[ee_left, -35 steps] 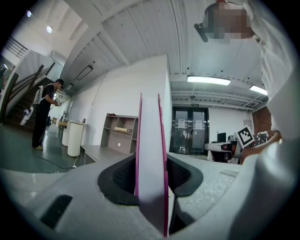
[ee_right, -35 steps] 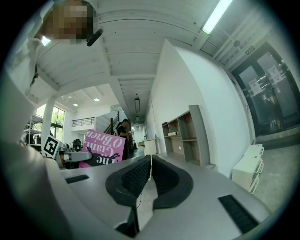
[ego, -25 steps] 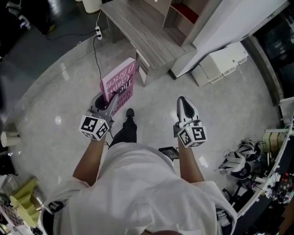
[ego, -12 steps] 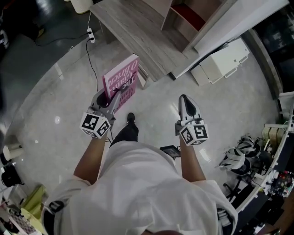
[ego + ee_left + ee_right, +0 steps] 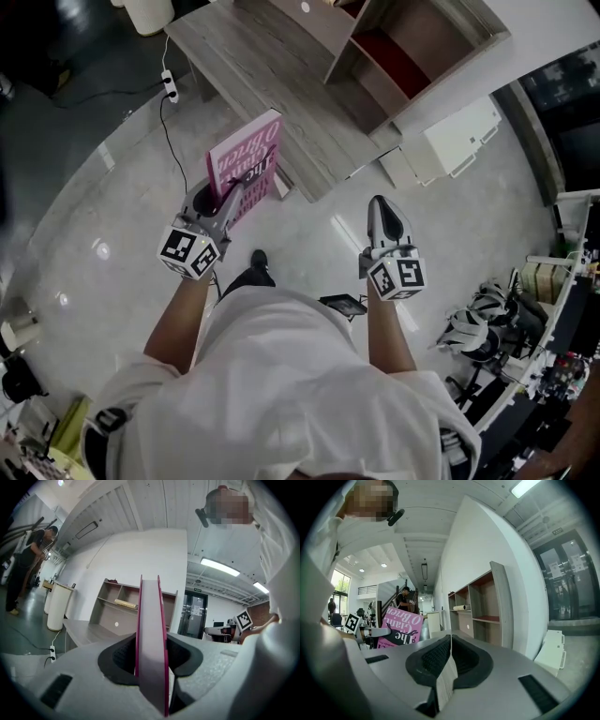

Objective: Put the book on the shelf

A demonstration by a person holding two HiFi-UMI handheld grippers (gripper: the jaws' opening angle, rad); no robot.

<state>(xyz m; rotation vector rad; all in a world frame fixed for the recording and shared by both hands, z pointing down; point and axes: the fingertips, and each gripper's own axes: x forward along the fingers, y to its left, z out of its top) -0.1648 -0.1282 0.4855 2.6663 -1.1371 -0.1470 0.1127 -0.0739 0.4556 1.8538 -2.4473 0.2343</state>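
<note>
We held the pink book (image 5: 246, 164) upright in the clenched jaws of our left gripper (image 5: 223, 199), over the floor (image 5: 112, 234). A wooden counter (image 5: 281, 84) lay between it and the shelf (image 5: 412, 56). The jaws of our right gripper (image 5: 384, 217) were pressed together. White boxes (image 5: 455, 136) sat beside the counter.

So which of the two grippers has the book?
The left gripper: it is clamped on the edge of the pink book, while the right gripper has its jaws together with nothing between them.
</note>
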